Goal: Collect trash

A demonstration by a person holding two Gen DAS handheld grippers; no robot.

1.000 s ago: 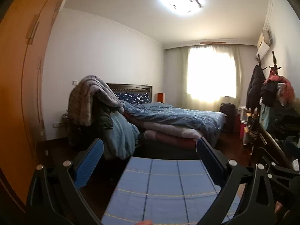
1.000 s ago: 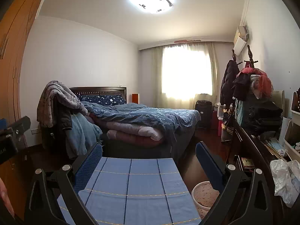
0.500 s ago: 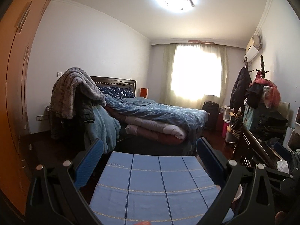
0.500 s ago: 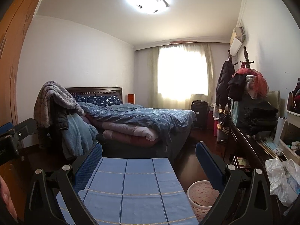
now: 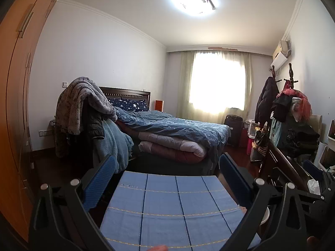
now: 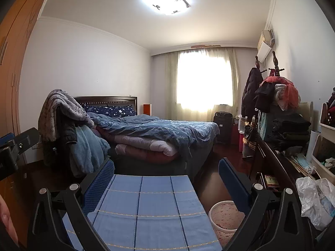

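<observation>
My left gripper (image 5: 167,177) is open, nothing between its blue pads, held over a blue checked cloth (image 5: 173,207). My right gripper (image 6: 166,175) is open too, above the same cloth (image 6: 144,207). A crumpled white plastic bag (image 6: 314,200) lies on the dark desk (image 6: 278,167) to the right of the right gripper. A pinkish wastebasket (image 6: 225,217) stands on the floor beside the cloth, under the right finger. In the left wrist view a white crumpled tissue (image 5: 313,186) sits on the desk (image 5: 286,167), and the basket rim (image 5: 264,217) peeks out behind the right finger.
A bed (image 6: 159,131) with blue bedding fills the middle of the room. A chair piled with blankets (image 5: 83,108) stands left of it. An orange wardrobe (image 5: 16,104) lines the left wall. Coat racks (image 6: 270,96) and stacked clothes crowd the right wall.
Both views have turned slightly right and drawn back; the left view shows less wardrobe and more of the desk. The wastebasket shows more fully in the right view. Both grippers stay open.
</observation>
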